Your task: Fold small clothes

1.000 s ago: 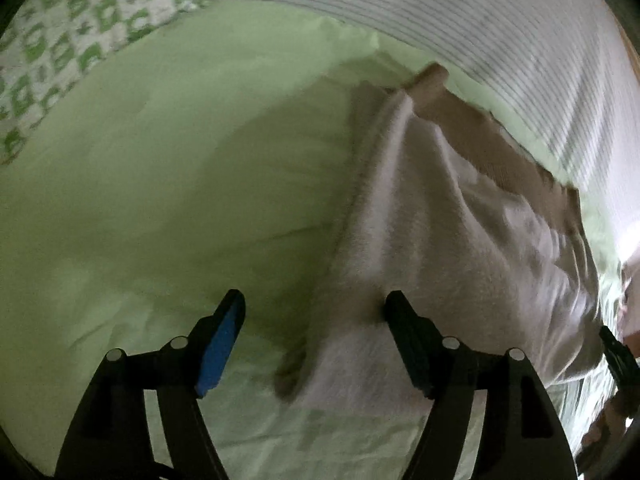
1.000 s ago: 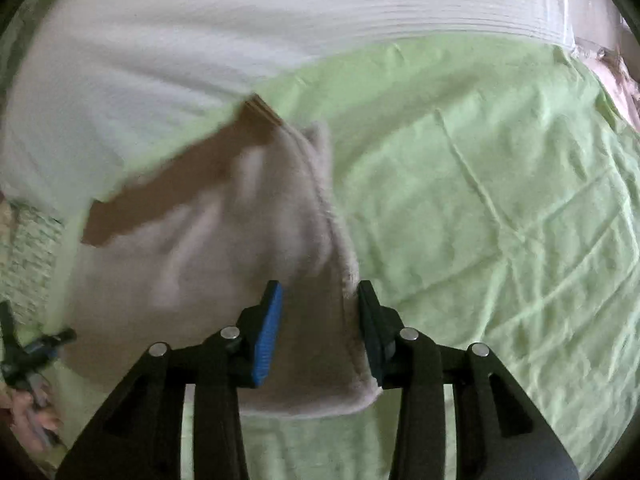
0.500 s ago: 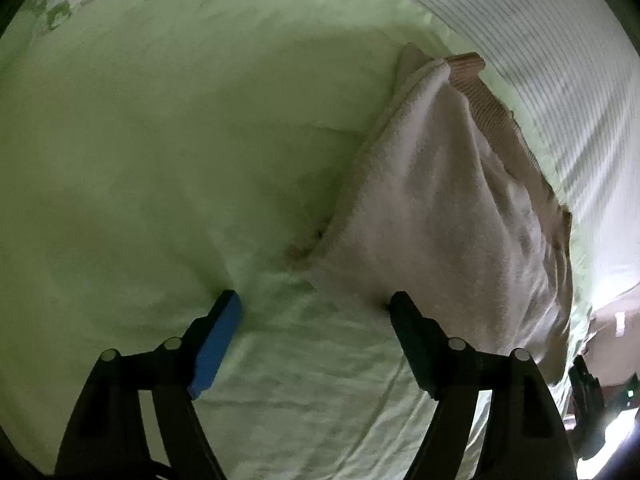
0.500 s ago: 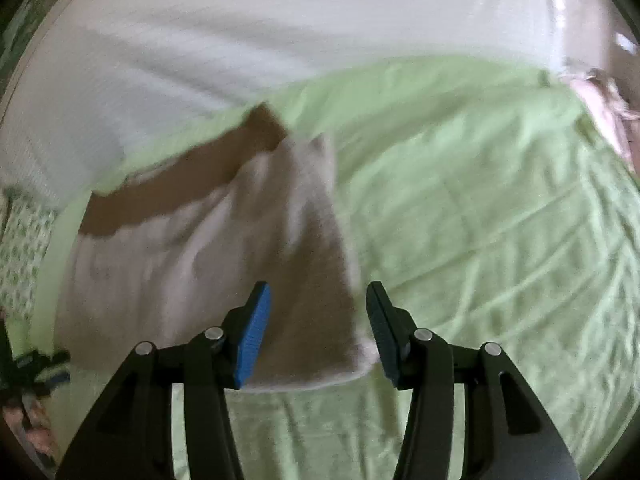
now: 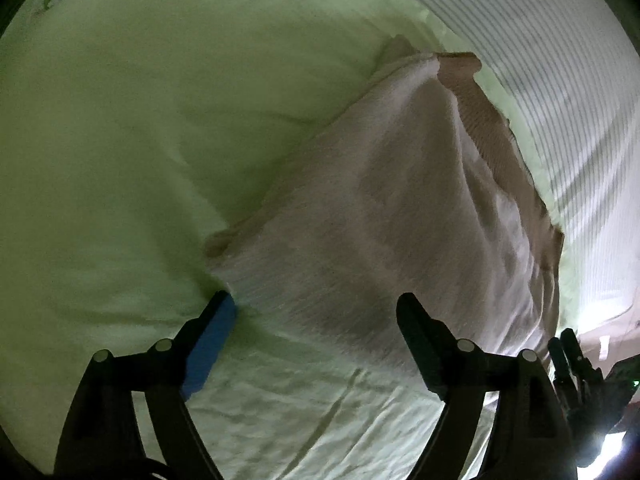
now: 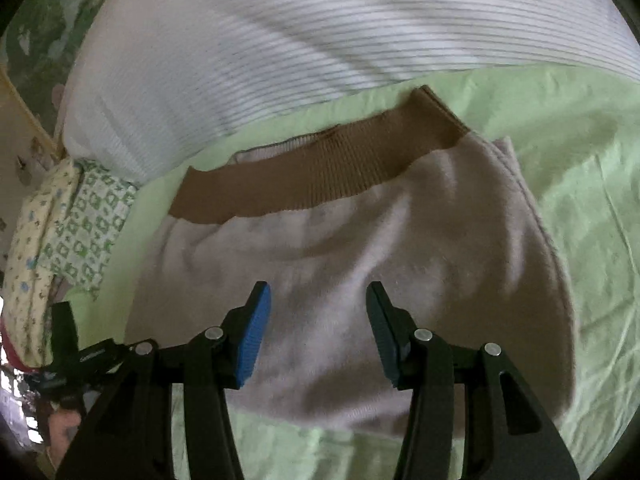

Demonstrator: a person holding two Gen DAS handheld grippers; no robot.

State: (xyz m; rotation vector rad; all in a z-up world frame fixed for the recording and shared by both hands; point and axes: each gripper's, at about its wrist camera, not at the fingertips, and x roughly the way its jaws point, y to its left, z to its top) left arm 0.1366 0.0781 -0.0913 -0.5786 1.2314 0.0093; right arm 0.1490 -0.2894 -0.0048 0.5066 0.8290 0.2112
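A pale pink fleece garment [image 5: 400, 208] with a brown ribbed waistband [image 6: 320, 168] lies flattened on the light green sheet [image 5: 120, 140]. My left gripper [image 5: 316, 308] points steeply down at the garment's near left corner. Its jaws are opening wide and the corner lies between them, with neither pad pressing on it. My right gripper [image 6: 318, 292] hovers open over the middle of the garment [image 6: 360, 264]. The cloth lies under its fingers and nothing is pinched. The waistband is on the far side, next to a striped cover.
A white cover with thin stripes [image 6: 320, 40] lies bunched along the far edge of the sheet. Green-and-white patterned cloths [image 6: 80, 224] are piled at the left in the right wrist view. Bare green sheet [image 6: 580, 184] stretches to the garment's right.
The left gripper's jaws have widened and it has closed in on the garment's near left corner. The right gripper has opened and shifted from the garment's right edge to over its middle.
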